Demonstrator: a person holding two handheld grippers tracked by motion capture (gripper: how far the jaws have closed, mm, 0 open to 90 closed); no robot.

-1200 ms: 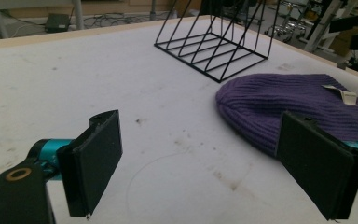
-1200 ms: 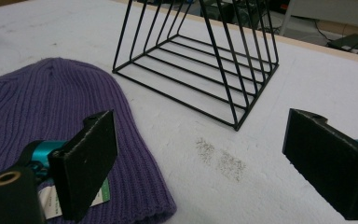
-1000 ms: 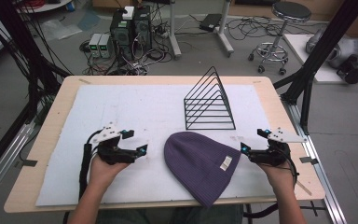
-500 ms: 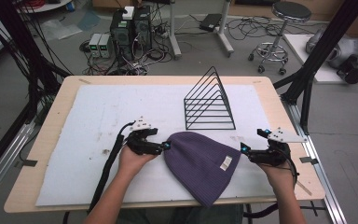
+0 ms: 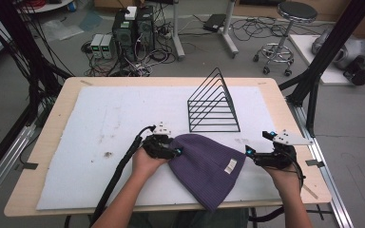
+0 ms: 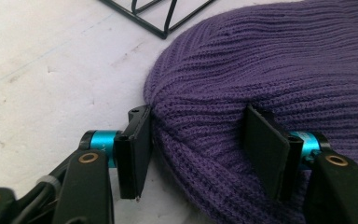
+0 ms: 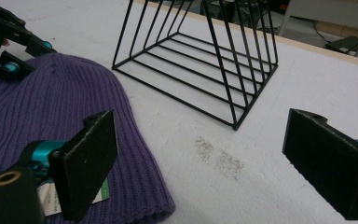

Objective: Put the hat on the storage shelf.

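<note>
1. Purple knit beanie (image 5: 206, 164) lies flat on the white mat (image 5: 100, 133) at the near edge of the bench (image 5: 57, 104), crown pointing left, label side toward the right
2. Left claw (image 5: 176, 151) sits at the beanie's crown; its jaws have just been closing, one on each side of a raised fold of knit, pads touching the fabric and pinching it
3. Right claw (image 5: 251, 153) rests just beside the beanie's right edge, near the label, jaws spread wide with only bare mat between them
4. Black wire rack (image 5: 214, 104) stands upright on the mat just behind the beanie, apart from both claws
5. Cable (image 5: 123, 166) trails from the left claw back along the forearm
</note>
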